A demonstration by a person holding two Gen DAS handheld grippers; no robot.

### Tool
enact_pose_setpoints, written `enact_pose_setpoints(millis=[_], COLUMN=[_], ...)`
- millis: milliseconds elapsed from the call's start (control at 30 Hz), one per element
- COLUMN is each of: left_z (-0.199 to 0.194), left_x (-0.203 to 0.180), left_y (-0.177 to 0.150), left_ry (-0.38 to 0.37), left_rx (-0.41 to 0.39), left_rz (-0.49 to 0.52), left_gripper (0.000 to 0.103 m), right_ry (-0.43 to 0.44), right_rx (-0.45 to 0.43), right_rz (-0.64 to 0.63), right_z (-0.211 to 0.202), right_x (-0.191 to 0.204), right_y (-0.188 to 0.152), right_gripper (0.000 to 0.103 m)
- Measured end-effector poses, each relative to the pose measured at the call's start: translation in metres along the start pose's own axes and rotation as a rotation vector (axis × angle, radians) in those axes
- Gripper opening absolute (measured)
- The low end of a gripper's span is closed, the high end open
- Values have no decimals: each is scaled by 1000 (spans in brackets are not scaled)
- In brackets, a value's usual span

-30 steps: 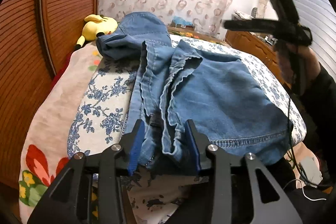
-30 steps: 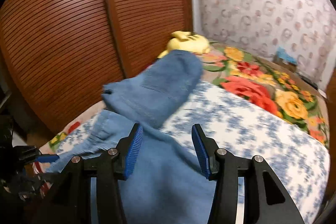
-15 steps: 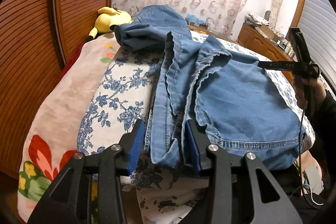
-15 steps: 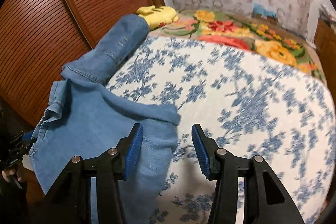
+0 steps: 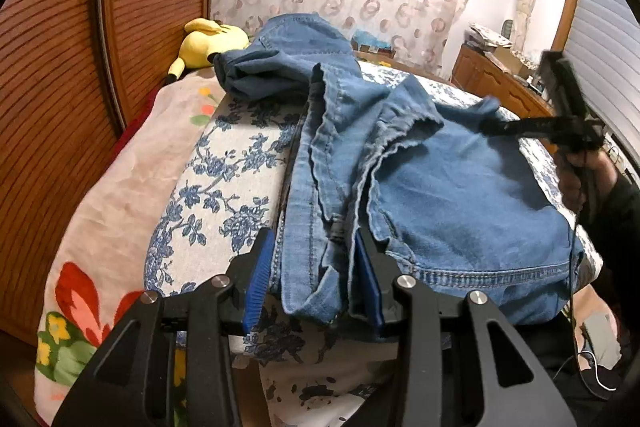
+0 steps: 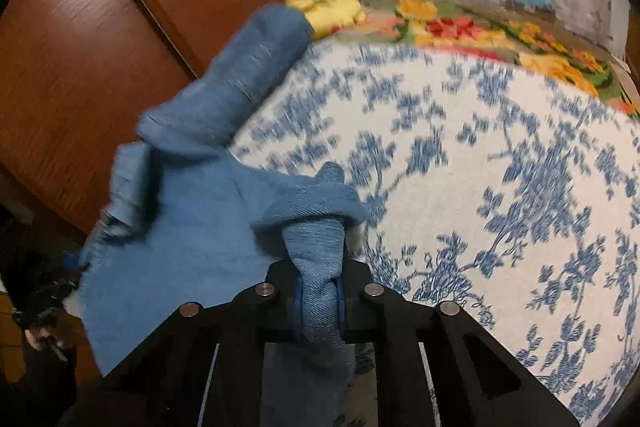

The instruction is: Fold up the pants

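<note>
1. Wood panelling (image 5: pixel 60 75), ribbed and reddish brown, fills the far left of the left wrist view, beside a bed (image 5: pixel 224 163) covered in white cloth with a blue flower print.
2. Left gripper (image 5: pixel 316 279) points down at the near edge of the bed, its black arms spread and its blue ribbed pads set on either side of a bunched fold of the pants (image 5: pixel 440 195); that fold fills the gap and the pads press on it.
3. The pants are soft mid-blue denim with pale stitched seams and a frayed hem, lying rumpled across the bed; one leg runs back toward a yellow plush toy (image 5: pixel 212 39) by the panelling.
4. Farther right, the right gripper (image 5: pixel 492 125) reaches in level over the denim, held by a hand (image 5: pixel 580 179) in a dark sleeve.
5. In the right wrist view the right gripper's jaws are closing on a twisted corner of the pants, which stands up between them in a tight roll; the picture is blurred around it.
</note>
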State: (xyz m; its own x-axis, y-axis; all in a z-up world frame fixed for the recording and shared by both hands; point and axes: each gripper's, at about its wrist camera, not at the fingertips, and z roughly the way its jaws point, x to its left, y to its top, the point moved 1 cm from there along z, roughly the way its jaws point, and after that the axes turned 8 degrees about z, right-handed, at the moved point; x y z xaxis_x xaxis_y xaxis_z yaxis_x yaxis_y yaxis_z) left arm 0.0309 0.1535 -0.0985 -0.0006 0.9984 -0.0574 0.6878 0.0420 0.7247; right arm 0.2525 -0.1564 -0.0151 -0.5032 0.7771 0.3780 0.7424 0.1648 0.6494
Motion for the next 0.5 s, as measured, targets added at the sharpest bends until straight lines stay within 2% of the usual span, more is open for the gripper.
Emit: enact_pose_setpoints(millis=[133,233,367,500], left_z=[-5,-10,-8,-2], left_x=[-8,-19,-39,-64], left_y=[7,16,30,45], left_ry=[-12,-40,-77,-106], left_rx=[-25,-52,-73,-93], left_rz=[20,38,76,121], left_gripper=[41,41,41,41], right_ry=[-30,-80,-189,-304], right_rx=[-83,-103,-119,-136], right_rz=[-75,-117,-138,-98], right_z=[-43,-73,-102,-121], right_x=[14,13,-4,-40], right_y=[3,10,21,36], right_gripper=[8,8,8,8])
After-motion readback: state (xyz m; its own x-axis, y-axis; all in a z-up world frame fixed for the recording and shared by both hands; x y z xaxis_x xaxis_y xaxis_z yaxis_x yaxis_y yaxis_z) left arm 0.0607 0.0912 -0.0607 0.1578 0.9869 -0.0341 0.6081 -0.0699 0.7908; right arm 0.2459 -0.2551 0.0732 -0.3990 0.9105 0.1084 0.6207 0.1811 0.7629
